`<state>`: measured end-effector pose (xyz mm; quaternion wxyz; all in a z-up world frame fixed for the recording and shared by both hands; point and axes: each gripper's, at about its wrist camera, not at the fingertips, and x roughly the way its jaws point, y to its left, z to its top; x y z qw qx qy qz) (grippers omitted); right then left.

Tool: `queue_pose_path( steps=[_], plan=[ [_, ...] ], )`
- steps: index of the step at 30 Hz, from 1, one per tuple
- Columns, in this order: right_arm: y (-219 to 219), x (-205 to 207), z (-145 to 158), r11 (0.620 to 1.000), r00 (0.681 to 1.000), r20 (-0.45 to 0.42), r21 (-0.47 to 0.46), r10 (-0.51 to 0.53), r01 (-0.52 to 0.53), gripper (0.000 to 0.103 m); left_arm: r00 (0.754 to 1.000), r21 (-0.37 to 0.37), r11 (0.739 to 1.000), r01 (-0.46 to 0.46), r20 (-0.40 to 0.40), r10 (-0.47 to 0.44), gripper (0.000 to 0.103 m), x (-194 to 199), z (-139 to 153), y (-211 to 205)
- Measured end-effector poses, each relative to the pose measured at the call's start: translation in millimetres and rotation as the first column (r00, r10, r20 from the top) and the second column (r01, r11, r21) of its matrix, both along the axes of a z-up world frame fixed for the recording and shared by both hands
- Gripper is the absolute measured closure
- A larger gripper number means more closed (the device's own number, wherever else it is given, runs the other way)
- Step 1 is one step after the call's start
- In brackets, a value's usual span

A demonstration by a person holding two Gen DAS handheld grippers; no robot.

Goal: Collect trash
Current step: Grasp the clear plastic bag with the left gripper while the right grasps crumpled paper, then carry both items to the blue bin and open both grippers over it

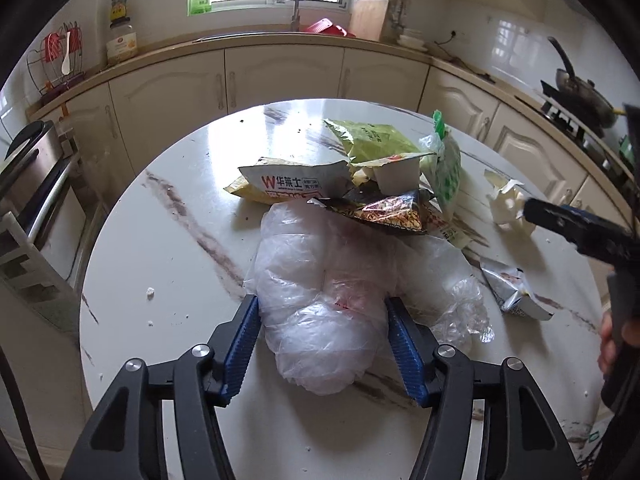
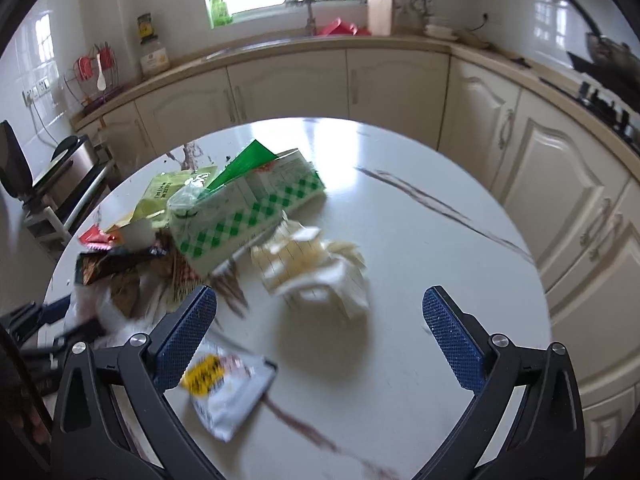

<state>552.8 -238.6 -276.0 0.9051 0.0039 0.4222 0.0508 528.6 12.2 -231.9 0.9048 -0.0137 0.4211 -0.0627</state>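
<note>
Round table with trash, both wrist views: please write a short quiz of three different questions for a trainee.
1. True or false: the left gripper has its fingers on either side of the clear plastic bag.
2. What lies ahead of the open right gripper? A) crumpled paper B) a spoon C) a pan
3. Fill in: the green checkered bag lies on the ____ table.

Key: 1 true; 2 A, the crumpled paper; 3 round.

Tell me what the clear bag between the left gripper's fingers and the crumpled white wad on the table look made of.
Clear bag: thin plastic film, translucent, glossy, finely wrinkled. Crumpled white wad: likely tissue or paper, matte, with soft folds and faint grid lines; blur leaves that open.
</note>
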Motion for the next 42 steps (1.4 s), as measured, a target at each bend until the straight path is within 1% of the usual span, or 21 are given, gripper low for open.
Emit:
queue_pose_path(
  steps=[2, 3, 4, 6, 7, 8, 9, 11, 14, 16, 20, 24, 26, 30, 32, 36, 42],
  plan=[
    [3, 11, -6, 1.000, 1.000, -0.020, -0.019, -0.004, 0.004, 0.000, 1.000, 0.012, 1.000, 0.004, 0.004, -0.004, 0.044, 1, 0, 0],
    [2, 17, -11, 1.000, 0.999, -0.044, -0.022, -0.021, 0.020, 0.001, 1.000, 0.017, 1.000, 0.006, 0.007, -0.006, 0.044, 6, -10, -4],
    [1, 19, -14, 1.000, 0.998, -0.053, -0.017, -0.024, 0.023, 0.003, 1.000, 0.019, 1.000, 0.006, 0.006, -0.006, 0.044, 7, -12, -4],
    [-2, 23, -17, 1.000, 0.998, -0.061, 0.008, -0.018, 0.019, 0.012, 1.000, 0.020, 1.000, 0.003, 0.007, -0.003, 0.044, 11, -18, -8],
    [-3, 24, -20, 0.999, 0.997, -0.070, 0.023, -0.021, 0.022, 0.021, 1.000, 0.022, 1.000, 0.005, 0.010, -0.005, 0.044, 11, -18, -8],
    [-5, 24, -21, 0.999, 0.997, -0.072, 0.033, -0.020, 0.022, 0.033, 1.000, 0.017, 1.000, 0.007, 0.012, -0.008, 0.044, 10, -19, -8],
    [-7, 23, -21, 0.999, 0.998, -0.068, 0.044, -0.016, 0.019, 0.041, 1.000, 0.010, 1.000, 0.008, 0.009, -0.008, 0.045, 10, -19, -7],
    [-9, 21, -22, 0.998, 0.997, -0.072, 0.059, -0.006, 0.010, 0.048, 1.000, 0.001, 1.000, 0.007, 0.010, -0.007, 0.048, 8, -20, -7],
    [-16, 11, -19, 0.997, 0.998, -0.055, 0.083, -0.008, 0.013, 0.056, 1.000, 0.022, 1.000, -0.004, 0.028, 0.004, 0.053, 1, -19, -10],
    [-17, -2, -12, 0.995, 1.000, -0.019, 0.097, -0.001, 0.003, 0.058, 0.999, 0.022, 1.000, -0.010, 0.037, 0.009, 0.055, -5, -19, -9],
    [-15, -26, 6, 0.994, 0.999, 0.033, 0.104, 0.014, -0.017, 0.059, 0.997, 0.012, 1.000, -0.029, 0.069, 0.028, 0.056, -25, -12, -5],
    [-11, -55, 23, 0.989, 0.997, 0.076, 0.144, 0.025, -0.036, 0.059, 0.993, 0.029, 0.999, -0.027, 0.120, 0.024, 0.056, -53, 2, -8],
    [-7, -70, 31, 0.986, 0.995, 0.097, 0.160, 0.033, -0.048, 0.059, 0.991, 0.026, 0.999, -0.027, 0.134, 0.024, 0.056, -65, 7, -9],
    [8, -103, 49, 0.981, 0.989, 0.137, 0.175, 0.057, -0.081, 0.059, 0.985, 0.047, 0.999, -0.020, 0.174, 0.011, 0.056, -97, 16, -16],
    [17, -117, 56, 0.980, 0.984, 0.160, 0.171, 0.073, -0.100, 0.059, 0.982, 0.035, 0.999, -0.014, 0.190, 0.007, 0.056, -113, 20, -17],
    [34, -140, 65, 0.980, 0.980, 0.181, 0.162, 0.086, -0.116, 0.058, 0.978, 0.021, 1.000, -0.006, 0.208, 0.001, 0.056, -141, 24, -15],
    [60, -162, 71, 0.978, 0.975, 0.198, 0.158, 0.103, -0.136, 0.058, 0.973, -0.006, 1.000, 0.010, 0.233, -0.009, 0.056, -181, 32, 6]
  ],
)
